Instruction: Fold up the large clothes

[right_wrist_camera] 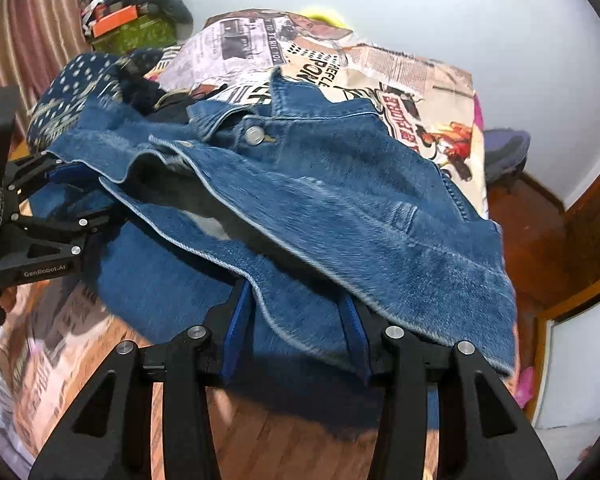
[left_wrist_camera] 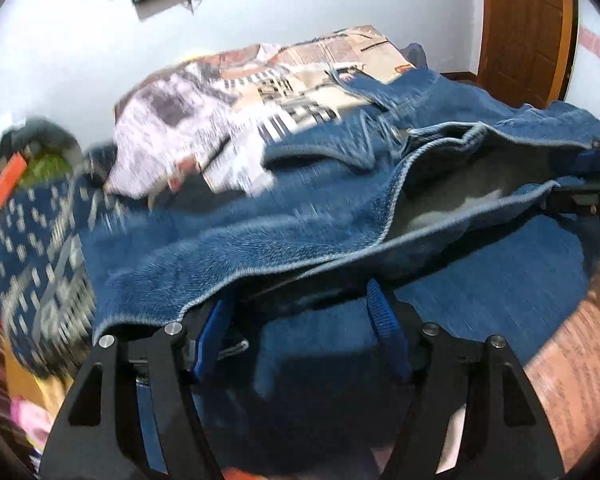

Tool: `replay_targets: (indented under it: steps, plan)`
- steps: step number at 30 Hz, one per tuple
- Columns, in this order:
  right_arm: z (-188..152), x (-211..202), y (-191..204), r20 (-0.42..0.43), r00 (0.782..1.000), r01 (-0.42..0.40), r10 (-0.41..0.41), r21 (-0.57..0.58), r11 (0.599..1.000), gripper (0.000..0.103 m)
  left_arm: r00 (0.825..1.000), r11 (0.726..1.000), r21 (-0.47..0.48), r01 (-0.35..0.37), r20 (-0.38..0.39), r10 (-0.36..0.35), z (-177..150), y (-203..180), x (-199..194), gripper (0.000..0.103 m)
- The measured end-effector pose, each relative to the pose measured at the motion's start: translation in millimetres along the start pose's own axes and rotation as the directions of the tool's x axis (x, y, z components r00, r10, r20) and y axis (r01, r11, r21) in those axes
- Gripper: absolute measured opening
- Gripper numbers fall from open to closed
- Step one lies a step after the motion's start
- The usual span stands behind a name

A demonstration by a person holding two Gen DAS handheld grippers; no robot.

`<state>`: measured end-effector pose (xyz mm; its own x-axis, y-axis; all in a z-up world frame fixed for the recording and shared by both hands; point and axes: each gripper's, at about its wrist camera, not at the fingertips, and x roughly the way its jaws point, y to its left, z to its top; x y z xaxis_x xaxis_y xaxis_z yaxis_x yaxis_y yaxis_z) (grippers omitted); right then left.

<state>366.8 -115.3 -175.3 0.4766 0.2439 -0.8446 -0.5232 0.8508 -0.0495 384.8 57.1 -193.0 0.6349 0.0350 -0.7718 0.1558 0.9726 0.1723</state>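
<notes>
Left wrist view: the blue denim jacket (left_wrist_camera: 260, 236) lies on a bed with a newspaper-print bedspread (left_wrist_camera: 324, 60), its hem draped over the left tongs (left_wrist_camera: 300, 320), whose blue pads stand apart, not pinching. Free bedspread lies beyond the collar. The right tongs (left_wrist_camera: 592, 176) meet the hem at the right edge.

Right wrist view: the right tongs (right_wrist_camera: 296, 328) straddle the hem, pads apart, grip unclear. Only here the metal button (right_wrist_camera: 254, 135) shows.
</notes>
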Motion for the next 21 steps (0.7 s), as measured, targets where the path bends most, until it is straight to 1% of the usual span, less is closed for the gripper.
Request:
replay_targets:
  steps: [2,4,5,7,8,9,10,11,13,15,18,20,21]
  plan:
    - [13.2,8.0,-10.1,-0.008,1.000,0.004,-0.004,0.009,1.000,0.043,0.996,0.997,0.013,-0.078,0.036,0.077,19.2,13.0,2.5,0.068]
    - [26.8,10.7,-20.1,-0.001,1.000,0.029,-0.029,0.015,0.999,0.043,0.994,0.995,-0.007,-0.101,0.043,0.102,34.6,29.3,7.1,0.068]
    - [37.6,11.7,-27.7,0.008,0.999,0.048,-0.048,0.024,0.999,0.043,0.992,0.992,-0.034,-0.117,0.037,0.119,46.3,44.0,12.7,0.068]
    - [52.7,12.1,-38.9,0.025,0.993,0.113,-0.115,0.047,0.992,0.044,0.993,0.991,-0.076,-0.111,0.019,0.112,61.3,65.1,21.0,0.068]
    - [63.6,12.3,-47.4,0.035,0.983,0.176,-0.179,0.068,0.982,0.044,0.991,0.987,-0.095,-0.128,0.019,0.131,67.3,72.7,22.0,0.068]
    - [71.3,12.1,-54.4,0.039,0.977,0.207,-0.212,0.089,0.974,0.043,0.988,0.983,-0.103,-0.152,0.023,0.155,70.7,76.9,21.1,0.068]
    - [76.5,11.6,-61.4,0.039,0.976,0.207,-0.213,0.115,0.972,0.044,0.981,0.976,-0.115,-0.186,0.029,0.191,75.5,82.1,19.1,0.068]
    - [80.7,10.1,-68.7,0.040,0.980,0.187,-0.195,0.154,0.970,0.044,0.978,0.971,-0.131,-0.198,0.046,0.206,79.3,87.6,14.3,0.068]
    - [82.7,4.1,-78.3,0.061,0.987,0.132,-0.148,0.220,0.967,0.044,0.982,0.972,-0.172,-0.160,0.067,0.174,81.7,96.3,4.9,0.068]
    - [79.6,-7.0,-78.7,0.097,0.989,0.084,-0.111,0.244,0.966,0.044,0.990,0.972,-0.213,-0.094,0.079,0.114,79.4,102.1,-5.0,0.068]
    - [71.6,-21.4,-66.0,0.131,0.986,0.078,-0.107,0.207,0.975,0.044,0.996,0.969,-0.245,0.008,0.087,0.014,70.2,102.4,-17.1,0.068]
    - [66.0,-26.2,-54.3,0.133,0.987,0.069,-0.091,0.162,0.984,0.044,0.995,0.967,-0.241,0.082,0.076,-0.065,60.6,95.0,-22.7,0.068]
    - [64.4,-25.5,-50.2,0.128,0.988,0.065,-0.082,0.138,0.988,0.044,0.994,0.967,-0.236,0.100,0.070,-0.086,56.6,89.1,-24.8,0.069]
